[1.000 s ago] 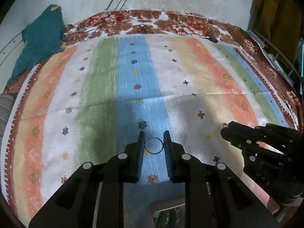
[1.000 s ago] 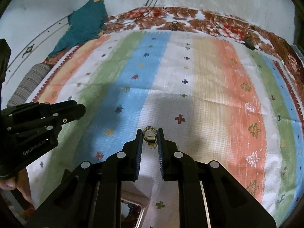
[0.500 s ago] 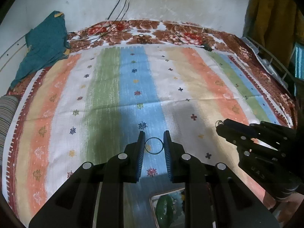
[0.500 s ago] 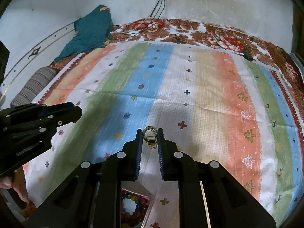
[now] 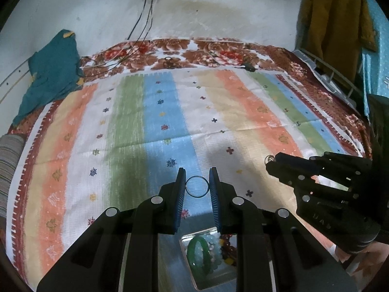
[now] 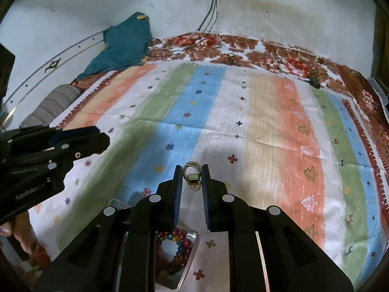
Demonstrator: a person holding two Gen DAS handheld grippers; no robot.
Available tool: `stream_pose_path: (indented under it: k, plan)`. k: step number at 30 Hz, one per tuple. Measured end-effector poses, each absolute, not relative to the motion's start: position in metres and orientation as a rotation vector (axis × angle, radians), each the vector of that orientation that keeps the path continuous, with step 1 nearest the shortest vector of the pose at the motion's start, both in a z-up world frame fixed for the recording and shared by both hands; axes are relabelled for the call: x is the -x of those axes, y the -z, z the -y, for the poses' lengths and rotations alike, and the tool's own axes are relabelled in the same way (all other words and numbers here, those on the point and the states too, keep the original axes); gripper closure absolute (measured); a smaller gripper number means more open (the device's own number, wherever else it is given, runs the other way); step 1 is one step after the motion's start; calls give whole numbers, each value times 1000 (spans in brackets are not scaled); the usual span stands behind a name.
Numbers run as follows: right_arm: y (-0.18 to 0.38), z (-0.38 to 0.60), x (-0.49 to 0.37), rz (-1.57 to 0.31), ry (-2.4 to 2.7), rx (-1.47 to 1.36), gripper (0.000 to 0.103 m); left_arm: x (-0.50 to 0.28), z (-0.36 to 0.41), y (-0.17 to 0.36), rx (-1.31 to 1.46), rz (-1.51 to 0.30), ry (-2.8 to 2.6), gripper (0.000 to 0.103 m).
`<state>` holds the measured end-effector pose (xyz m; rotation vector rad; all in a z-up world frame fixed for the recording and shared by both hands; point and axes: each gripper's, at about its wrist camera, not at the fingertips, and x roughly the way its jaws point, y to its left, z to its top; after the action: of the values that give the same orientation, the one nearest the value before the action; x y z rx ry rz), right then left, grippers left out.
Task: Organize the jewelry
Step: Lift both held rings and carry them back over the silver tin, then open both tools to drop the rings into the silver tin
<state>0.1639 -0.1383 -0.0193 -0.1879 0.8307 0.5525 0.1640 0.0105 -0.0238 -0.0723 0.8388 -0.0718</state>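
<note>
Left gripper (image 5: 197, 187) clamps a thin ring (image 5: 197, 187) above the striped cloth (image 5: 126, 126). Right gripper (image 6: 192, 179) clamps a gold ring bundle (image 6: 192, 175). Both hide most of the tray (image 5: 209, 279) of beads at the cloth's near edge. "GenRobot" lettering is partly legible.

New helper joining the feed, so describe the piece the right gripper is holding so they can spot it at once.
Start at the striped bedspread, then come down to the right gripper held above it. Pinched between its blue pads is a small bundle of gold rings joined by a metal clasp, unlike the single thin ring in the left gripper.
</note>
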Motion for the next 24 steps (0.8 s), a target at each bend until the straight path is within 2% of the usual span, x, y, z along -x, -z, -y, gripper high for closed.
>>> stream_pose_path:
  k: [24]
  plan:
    - [31,135,-106,-928,-688,224,86,-119,5,22,72,-901,106,83]
